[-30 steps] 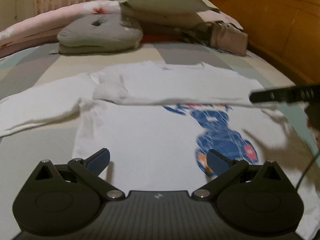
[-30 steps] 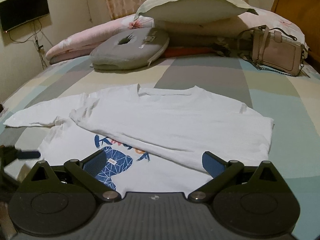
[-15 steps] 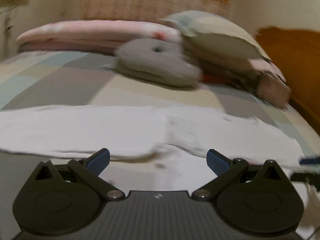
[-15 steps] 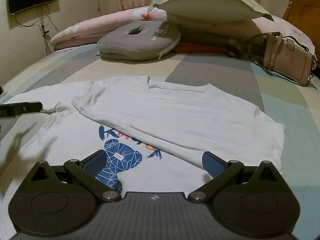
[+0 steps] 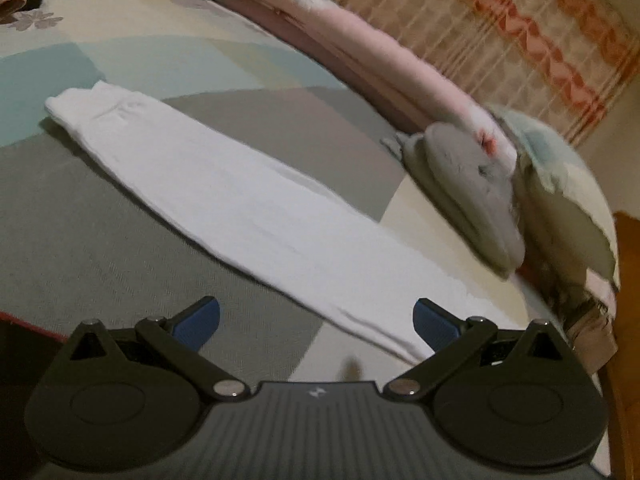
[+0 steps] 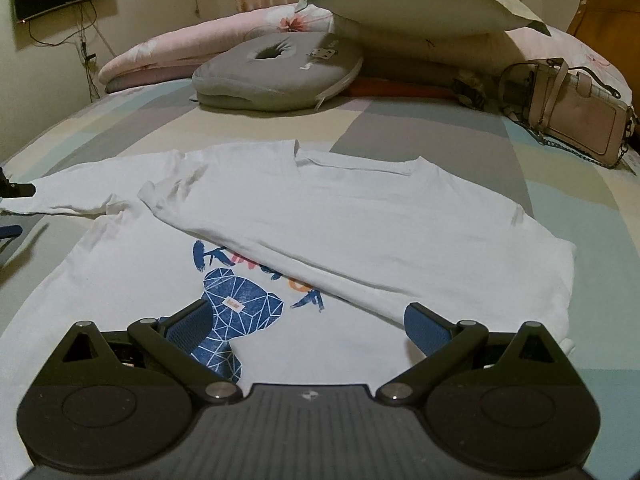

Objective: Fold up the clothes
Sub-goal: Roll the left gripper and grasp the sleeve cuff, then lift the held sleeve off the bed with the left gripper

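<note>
A white long-sleeved shirt (image 6: 360, 216) with a blue graphic print (image 6: 240, 300) lies flat on the bed; its right sleeve is folded across the chest. Its other sleeve (image 5: 224, 200) stretches out straight over the grey bedspread in the left wrist view, cuff at the far left. My left gripper (image 5: 316, 318) is open just above the near end of that sleeve, holding nothing. My right gripper (image 6: 306, 322) is open over the shirt's lower front, empty. The left gripper's tips (image 6: 12, 192) show at the left edge of the right wrist view.
A grey ring cushion (image 6: 276, 70), a large pillow (image 6: 416, 0), a pink rolled quilt (image 6: 192, 50) and a beige handbag (image 6: 572, 120) line the head of the bed. A wooden headboard (image 6: 608, 12) stands at the right. The bed's edge (image 5: 28, 326) is near the left gripper.
My left gripper has swung left, from over the shirt's printed front to the outstretched sleeve. The right gripper has eased slightly closer to the shirt. Both stay open.
</note>
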Motion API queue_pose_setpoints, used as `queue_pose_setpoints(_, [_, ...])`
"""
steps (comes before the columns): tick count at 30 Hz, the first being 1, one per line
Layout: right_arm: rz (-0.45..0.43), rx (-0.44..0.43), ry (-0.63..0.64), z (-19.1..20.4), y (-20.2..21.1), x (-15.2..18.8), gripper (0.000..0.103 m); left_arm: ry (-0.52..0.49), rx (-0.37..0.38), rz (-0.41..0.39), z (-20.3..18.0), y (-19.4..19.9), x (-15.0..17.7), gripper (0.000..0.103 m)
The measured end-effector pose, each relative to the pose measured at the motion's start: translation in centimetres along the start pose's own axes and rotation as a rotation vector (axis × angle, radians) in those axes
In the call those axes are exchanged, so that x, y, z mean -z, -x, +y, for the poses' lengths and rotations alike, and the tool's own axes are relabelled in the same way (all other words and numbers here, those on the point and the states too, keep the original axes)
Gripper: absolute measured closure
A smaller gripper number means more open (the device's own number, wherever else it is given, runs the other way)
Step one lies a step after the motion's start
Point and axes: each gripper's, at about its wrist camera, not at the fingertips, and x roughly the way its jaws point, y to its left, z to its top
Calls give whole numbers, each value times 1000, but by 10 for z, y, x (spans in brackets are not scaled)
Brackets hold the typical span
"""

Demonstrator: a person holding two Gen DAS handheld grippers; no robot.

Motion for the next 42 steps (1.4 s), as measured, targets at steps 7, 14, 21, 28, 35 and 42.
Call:
queue_pose_setpoints(7, [1,8,0,-1,0,0,0,129,34,-36,20,-20,-23,1])
queue_pose_setpoints(14, [-5,7,-11,-4,2,-1,0,137,25,-99,24,-39,-36,1])
queue_pose_setpoints(21, [-10,-1,-6,-3,4,-2,0,234,31,-138,32,-52,-54,1])
queue_pose_setpoints(28, [-12,-9,-8,-3,5,-2,0,206,20,-161,27,-54,-50,1])
queue_pose_setpoints(35, [-23,-13,-10,-3,8,-3,0,294,56,-221,31,-57,-69,1])
queue_pose_setpoints(42, [-34,-29,-8,-1,11,-3,0,197,111,-236,4,-40,-82,1])
